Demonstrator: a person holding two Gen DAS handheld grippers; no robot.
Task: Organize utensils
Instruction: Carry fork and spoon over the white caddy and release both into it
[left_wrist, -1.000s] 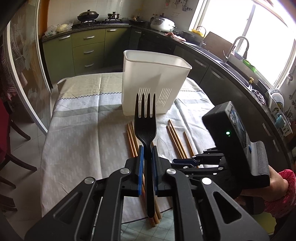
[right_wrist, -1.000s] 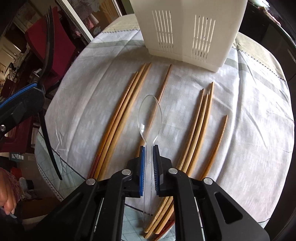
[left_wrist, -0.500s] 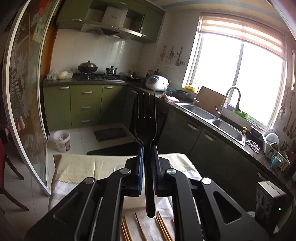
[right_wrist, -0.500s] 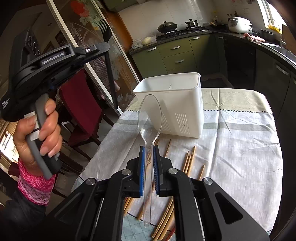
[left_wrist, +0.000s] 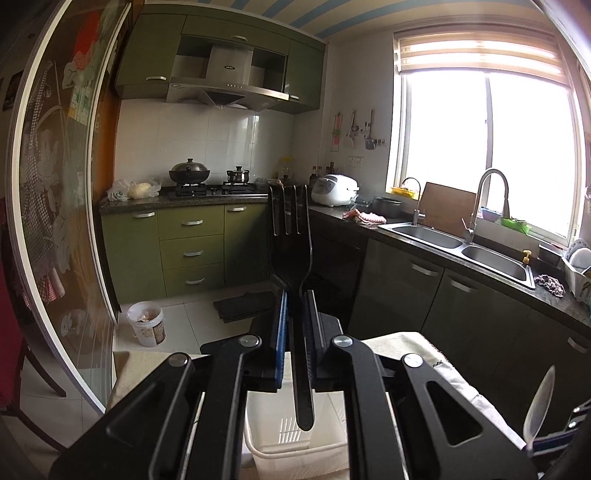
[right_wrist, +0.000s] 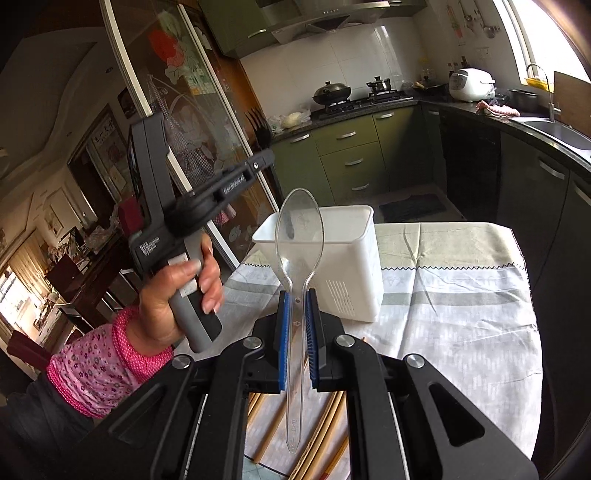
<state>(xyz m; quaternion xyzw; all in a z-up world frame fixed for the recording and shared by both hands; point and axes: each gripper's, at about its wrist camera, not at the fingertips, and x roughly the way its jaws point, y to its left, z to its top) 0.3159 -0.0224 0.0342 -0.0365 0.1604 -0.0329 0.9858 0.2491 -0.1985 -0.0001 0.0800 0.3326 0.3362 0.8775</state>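
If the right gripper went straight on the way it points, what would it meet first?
Probably the white utensil holder: it stands right behind the clear spoon in the right gripper, though depth is uncertain.

A black plastic fork (left_wrist: 291, 236) stands upright, tines up, its handle clamped between blue pads, with the handle's end hanging just above a white rectangular plastic utensil holder (left_wrist: 295, 443). A clear plastic spoon (right_wrist: 300, 236) is likewise held upright by its handle, bowl up, in front of that white slotted container (right_wrist: 351, 266), which stands on the striped cloth-covered table (right_wrist: 461, 314). Several long wooden chopsticks (right_wrist: 317, 443) lie flat on the cloth below the spoon, in loose bundles near the table's front edge.
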